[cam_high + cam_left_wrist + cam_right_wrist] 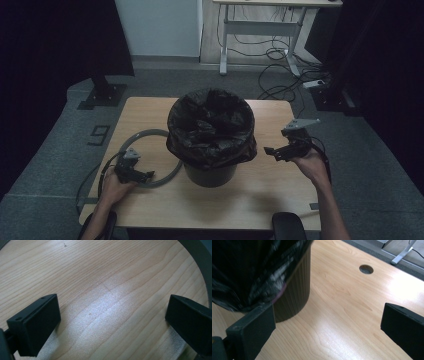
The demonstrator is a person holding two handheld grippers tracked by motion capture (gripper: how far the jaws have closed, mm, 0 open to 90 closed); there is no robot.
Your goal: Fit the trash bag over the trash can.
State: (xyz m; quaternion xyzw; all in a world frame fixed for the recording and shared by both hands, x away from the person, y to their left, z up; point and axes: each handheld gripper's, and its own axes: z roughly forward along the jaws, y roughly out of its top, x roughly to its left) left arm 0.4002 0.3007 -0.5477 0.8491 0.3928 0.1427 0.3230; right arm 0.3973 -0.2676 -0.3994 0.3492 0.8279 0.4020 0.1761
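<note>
Grey carpet surrounded our wooden bench [150, 112], with a second desk [260, 25] and loose cables [280, 75] at the top of the high view. At the centre of that frame stood the dark ribbed bin [210, 174], lined with a black bag [211, 127] whose edge was folded down over the rim. We saw a grey ring [145, 135] lying flat on the bench at the lower left of the bin, one part of it hidden behind the bin. Our left gripper [147, 176] sat low at the ring's near arc, in the lower left of the frame; its own view showed the jaws spread wide over bare wood, with the ring [200, 260] curving down the upper right edge. Our right gripper [270, 151] hovered to the right of the bin, apart from it, pointing toward it. Its own view showed the jaws likewise spread wide, holding nothing, with the bin [294, 297] and bag [249, 270] at the upper left and a round hole [366, 269] in the bench at the upper right.
</note>
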